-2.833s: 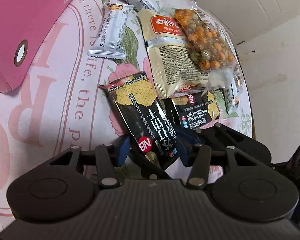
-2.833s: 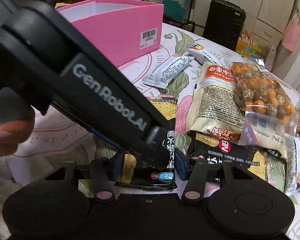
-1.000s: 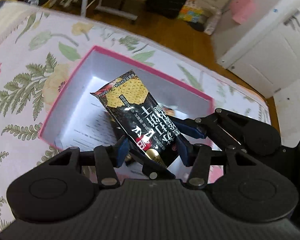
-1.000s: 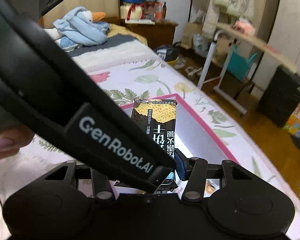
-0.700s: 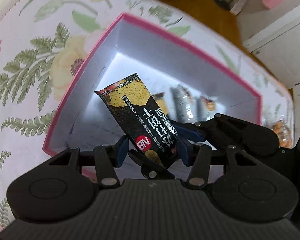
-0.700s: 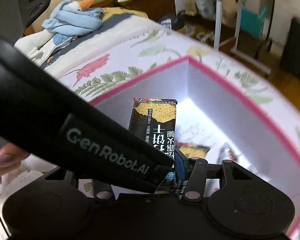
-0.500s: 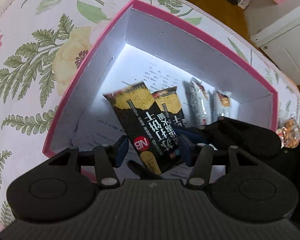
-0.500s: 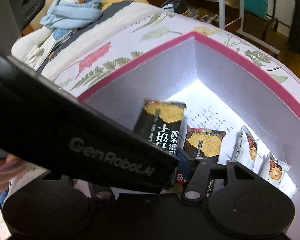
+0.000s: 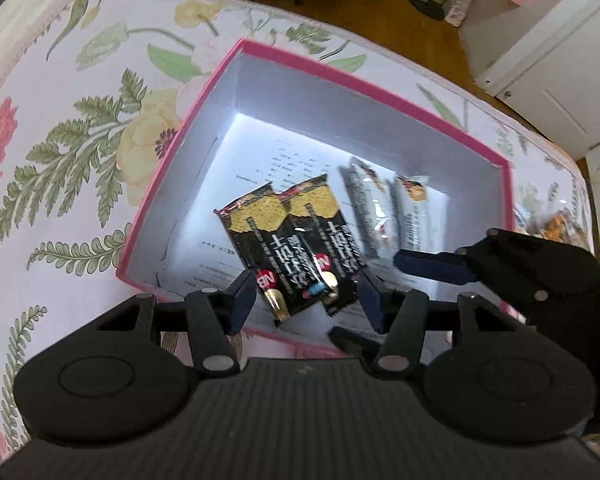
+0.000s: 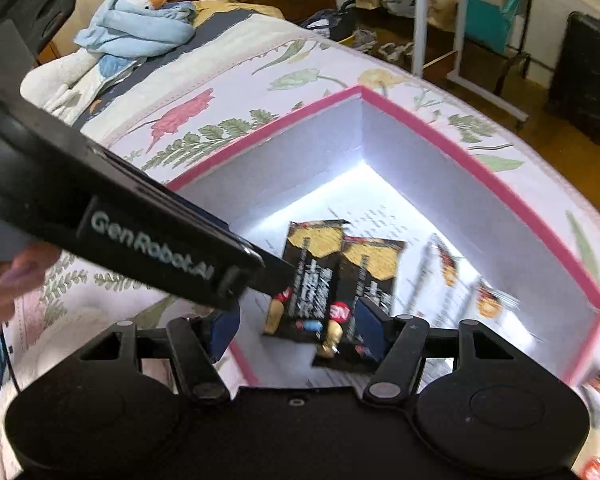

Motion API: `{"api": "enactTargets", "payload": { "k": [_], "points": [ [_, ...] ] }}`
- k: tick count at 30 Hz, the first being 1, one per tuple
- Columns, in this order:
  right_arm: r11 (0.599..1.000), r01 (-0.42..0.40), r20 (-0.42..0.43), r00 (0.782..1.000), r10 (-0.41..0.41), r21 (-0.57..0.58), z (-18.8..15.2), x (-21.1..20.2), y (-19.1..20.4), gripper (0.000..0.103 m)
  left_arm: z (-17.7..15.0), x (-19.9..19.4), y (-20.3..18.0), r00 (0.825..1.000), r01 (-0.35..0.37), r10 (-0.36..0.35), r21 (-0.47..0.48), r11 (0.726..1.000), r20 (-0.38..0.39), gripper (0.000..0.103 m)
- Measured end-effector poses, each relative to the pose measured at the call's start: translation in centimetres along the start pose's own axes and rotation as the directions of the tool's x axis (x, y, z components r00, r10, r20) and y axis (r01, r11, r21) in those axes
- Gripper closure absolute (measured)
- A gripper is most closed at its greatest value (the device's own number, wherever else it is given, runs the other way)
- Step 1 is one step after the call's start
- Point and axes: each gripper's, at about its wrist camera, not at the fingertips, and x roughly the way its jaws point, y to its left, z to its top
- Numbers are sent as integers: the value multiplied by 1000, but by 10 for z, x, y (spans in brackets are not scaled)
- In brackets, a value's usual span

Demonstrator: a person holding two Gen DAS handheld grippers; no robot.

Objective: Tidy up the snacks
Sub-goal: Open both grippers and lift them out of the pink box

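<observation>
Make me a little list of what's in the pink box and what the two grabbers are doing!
Box: pink box on the flowered cloth, open at the top
Black packets: two black cracker packets side by side on the box floor
Silver packets: two silver snack bars beside them
Left gripper: open, above the black packets, holding nothing
Right gripper: open, holding nothing
Outside: a bag of orange snacks past the box wall

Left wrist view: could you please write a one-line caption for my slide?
Open left gripper above two black cracker packs lying beside two silver bars in the pink box.
</observation>
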Motion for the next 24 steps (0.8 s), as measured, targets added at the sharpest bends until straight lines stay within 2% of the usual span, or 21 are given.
{"api": "enactTargets", "payload": {
  "k": [7,15,19,24],
  "points": [
    [993,119,-2,993,-119,-15,-17,-55,4,32,-17,-37,-34,1000,-28,27,105,994,6,48],
    [981,192,92,978,-188,-30,-68,-133,0,27,-46,-76,-93,1000,-18,17,268,963,6,44],
    [977,211,139,967,-213,24,-104,-167,-20,26,-60,-80,-122,1000,5,-6,331,944,0,43],
    [970,195,189,957,-220,145,-158,-187,-57,26,-69,-65,-163,997,82,-78,402,912,-26,39]
  ]
}}
